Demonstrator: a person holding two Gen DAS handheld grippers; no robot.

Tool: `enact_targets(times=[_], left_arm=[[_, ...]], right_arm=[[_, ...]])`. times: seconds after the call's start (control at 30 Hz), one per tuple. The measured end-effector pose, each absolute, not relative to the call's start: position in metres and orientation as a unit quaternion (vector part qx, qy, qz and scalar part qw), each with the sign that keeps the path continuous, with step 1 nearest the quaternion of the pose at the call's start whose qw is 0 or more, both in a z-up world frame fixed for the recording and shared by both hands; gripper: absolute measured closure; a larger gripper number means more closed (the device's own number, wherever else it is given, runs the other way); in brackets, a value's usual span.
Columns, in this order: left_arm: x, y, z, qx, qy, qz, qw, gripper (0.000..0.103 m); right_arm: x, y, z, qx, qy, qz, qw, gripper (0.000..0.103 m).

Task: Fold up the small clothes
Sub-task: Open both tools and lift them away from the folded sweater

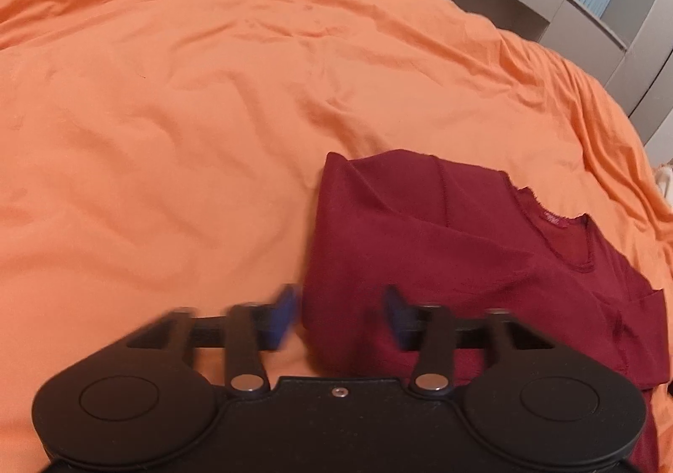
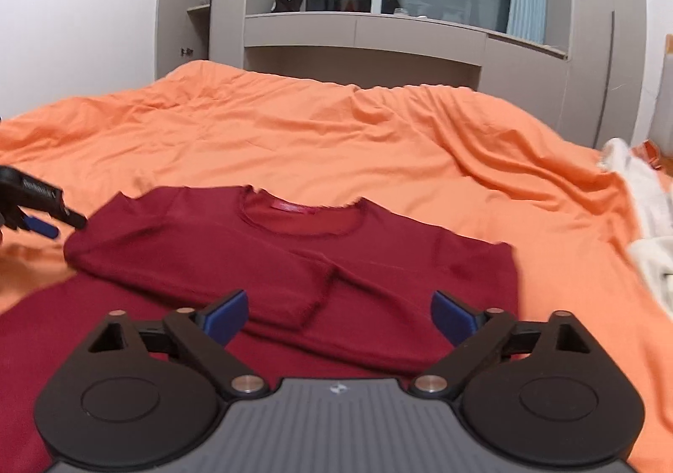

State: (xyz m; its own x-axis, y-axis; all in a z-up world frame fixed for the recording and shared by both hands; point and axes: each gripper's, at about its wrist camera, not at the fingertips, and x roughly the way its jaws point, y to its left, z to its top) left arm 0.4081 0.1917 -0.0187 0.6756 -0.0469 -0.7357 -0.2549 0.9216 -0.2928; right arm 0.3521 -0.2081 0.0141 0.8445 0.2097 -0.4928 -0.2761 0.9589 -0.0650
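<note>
A dark red long-sleeved shirt (image 2: 294, 262) lies flat on the orange bedsheet (image 2: 336, 136), neck away from me, both sleeves folded in across its chest. My right gripper (image 2: 338, 315) is open and empty, hovering over the shirt's lower middle. My left gripper (image 1: 340, 315) is open and empty over the shirt's (image 1: 441, 262) left folded edge; it also shows at the left edge of the right wrist view (image 2: 40, 216), beside the shirt's left shoulder.
The orange sheet (image 1: 168, 115) spreads wide to the left and beyond the shirt. White cloth (image 2: 647, 220) lies at the bed's right edge. Grey cabinets and a window sill (image 2: 378, 35) stand behind the bed.
</note>
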Motion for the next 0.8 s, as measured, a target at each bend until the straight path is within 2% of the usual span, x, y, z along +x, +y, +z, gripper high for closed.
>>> enact_targets(times=[0.07,0.3,0.57,0.8], left_arm=[[0.4,0.186,-0.012,-0.187,0.39,0.065,0.899,0.029],[0.35,0.15,0.018,-0.127,0.348,0.06,0.927,0.001],[0.269,0.11,0.04,-0.092,0.286,0.011,0.954,0.001],[0.19,0.074,0.033,-0.024,0.245,-0.041,0.968,0.001]], right_arm=[[0.335,-0.22,0.018,-0.069,0.25,0.125,0.958,0.0],[0.263,-0.255,0.024,-0.101,0.246,0.137,0.954,0.0],[0.189,-0.264,0.026,-0.11,0.241,0.171,0.949,0.0],[0.131,-0.239,0.013,-0.177,0.237,0.208,0.932,0.0]])
